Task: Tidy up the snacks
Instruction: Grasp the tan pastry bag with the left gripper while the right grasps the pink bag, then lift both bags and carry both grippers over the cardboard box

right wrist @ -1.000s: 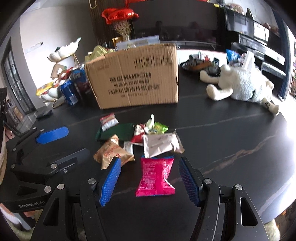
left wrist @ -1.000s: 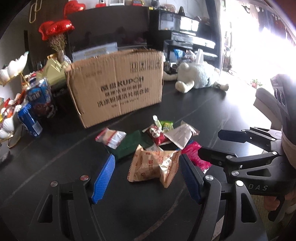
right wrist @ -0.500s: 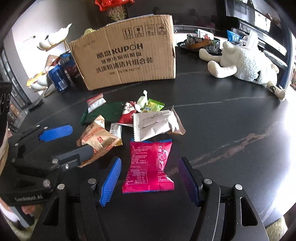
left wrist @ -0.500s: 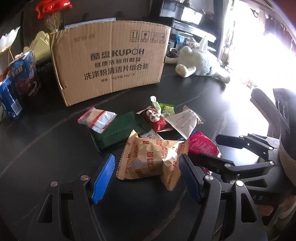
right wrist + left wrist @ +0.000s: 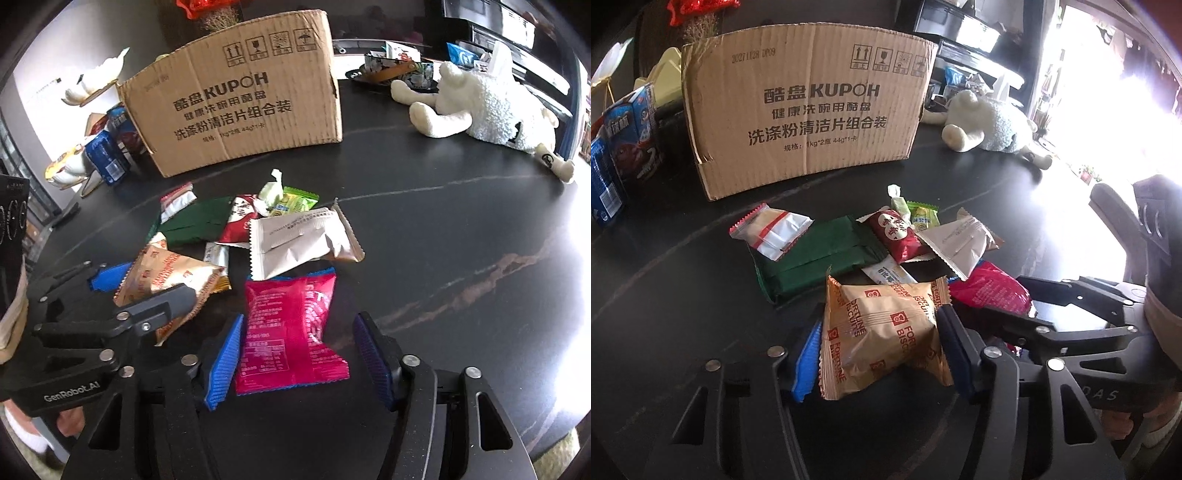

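Note:
A heap of snack packets lies on the dark table (image 5: 443, 229) in front of a cardboard box (image 5: 809, 107). My left gripper (image 5: 879, 332) is closing. Its blue pads touch both side edges of an orange biscuit packet (image 5: 882, 328) that rests on the table. My right gripper (image 5: 301, 321) is closing around a pink packet (image 5: 291, 325). Its left pad is at the packet's edge, and a gap shows at the right pad. Behind lie a green packet (image 5: 820, 258), a red one (image 5: 897, 232), a silver one (image 5: 295, 240) and a red-and-white one (image 5: 775, 229).
A white plush sheep (image 5: 487, 99) lies at the back right of the table. Blue drink cartons (image 5: 628, 136) and other packets stand left of the box. A dish with items (image 5: 391, 70) sits behind the box. Bright light falls across the table's right side.
Both grippers have sunk towards the table and come closer to the heap. Their jaws have narrowed, the left around the orange packet and the right around the pink one.

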### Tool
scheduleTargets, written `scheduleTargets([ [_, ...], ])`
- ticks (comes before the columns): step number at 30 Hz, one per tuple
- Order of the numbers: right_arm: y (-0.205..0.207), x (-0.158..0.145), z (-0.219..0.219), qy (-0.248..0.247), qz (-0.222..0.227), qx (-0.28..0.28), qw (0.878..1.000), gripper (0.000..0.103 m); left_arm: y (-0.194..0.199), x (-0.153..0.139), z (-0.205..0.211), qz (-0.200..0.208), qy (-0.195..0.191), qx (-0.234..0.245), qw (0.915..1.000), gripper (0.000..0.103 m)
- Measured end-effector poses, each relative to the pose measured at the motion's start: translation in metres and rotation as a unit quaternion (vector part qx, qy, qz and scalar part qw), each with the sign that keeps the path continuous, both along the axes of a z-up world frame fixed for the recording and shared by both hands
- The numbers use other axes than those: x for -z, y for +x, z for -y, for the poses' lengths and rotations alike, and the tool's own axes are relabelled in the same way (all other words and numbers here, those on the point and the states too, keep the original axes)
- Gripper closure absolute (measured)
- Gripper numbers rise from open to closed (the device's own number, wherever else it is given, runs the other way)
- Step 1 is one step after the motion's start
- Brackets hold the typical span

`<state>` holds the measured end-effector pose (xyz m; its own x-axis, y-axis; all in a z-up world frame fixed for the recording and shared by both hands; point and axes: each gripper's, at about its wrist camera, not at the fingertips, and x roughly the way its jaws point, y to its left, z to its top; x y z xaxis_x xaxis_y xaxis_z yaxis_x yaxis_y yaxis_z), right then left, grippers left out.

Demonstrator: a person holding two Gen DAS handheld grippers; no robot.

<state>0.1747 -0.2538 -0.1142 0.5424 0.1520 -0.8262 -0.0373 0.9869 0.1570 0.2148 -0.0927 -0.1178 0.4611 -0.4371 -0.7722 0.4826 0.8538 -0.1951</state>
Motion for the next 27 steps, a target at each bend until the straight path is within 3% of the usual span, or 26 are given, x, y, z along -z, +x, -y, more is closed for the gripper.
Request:
scheduleTargets([
  [8, -0.001, 0.0, 0.001, 0.016, 0.003, -0.001, 1.0, 0.058, -0.008, -0.004, 0.0, 0.0, 0.001, -0.012, 0.9999, 0.052],
  [20, -0.012, -0.006, -0.004, 0.029, 0.003, -0.003, 1.0, 0.058, -0.021, -0.023, -0.007, 0.016, 0.006, -0.04, 0.999, 0.052],
  [27, -0.021, -0.022, -0.01, 0.024, 0.027, -0.007, 0.999, 0.058, -0.03, -0.037, -0.014, 0.03, 0.004, -0.052, 0.9982, 0.052],
])
